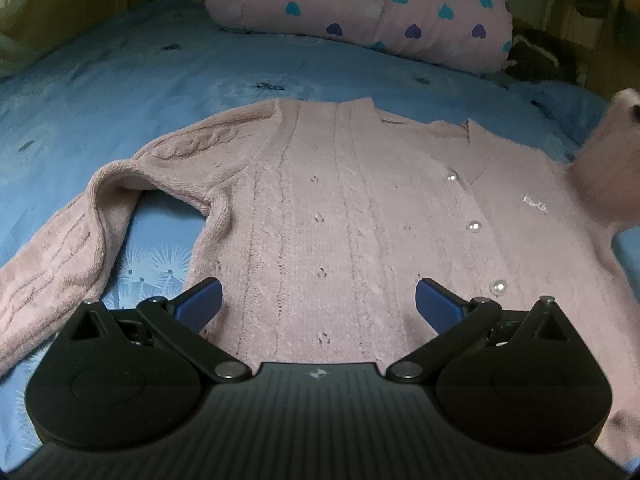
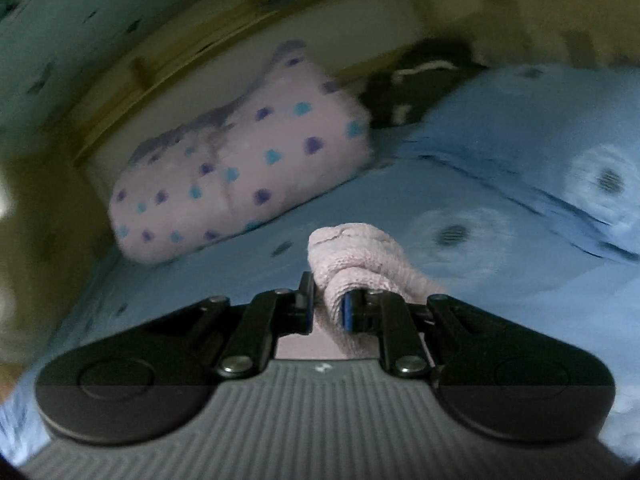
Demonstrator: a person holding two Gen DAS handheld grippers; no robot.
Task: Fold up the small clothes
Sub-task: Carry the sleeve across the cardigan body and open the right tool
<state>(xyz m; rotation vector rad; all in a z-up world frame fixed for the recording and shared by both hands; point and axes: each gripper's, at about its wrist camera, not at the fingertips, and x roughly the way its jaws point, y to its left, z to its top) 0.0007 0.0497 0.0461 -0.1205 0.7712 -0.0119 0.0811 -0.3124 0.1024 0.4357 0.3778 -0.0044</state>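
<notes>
Right wrist view: right gripper (image 2: 326, 308) is clamped on sleeve (image 2: 356, 260), lifted off bed (image 2: 500, 216). Left gripper (image 1: 318, 300) is wide open, empty, over cardigan (image 1: 360, 208) lying flat below it. Step prob. the sleeve fold; next, lay sleeve across body w/o dragging. Pillow (image 2: 240, 176) is beyond, not in the way.

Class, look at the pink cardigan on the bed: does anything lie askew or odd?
Yes. The cardigan lies flat, but its sleeve at picture left is bent at the elbow, and the right claw pinches the other sleeve's cuff.
</notes>
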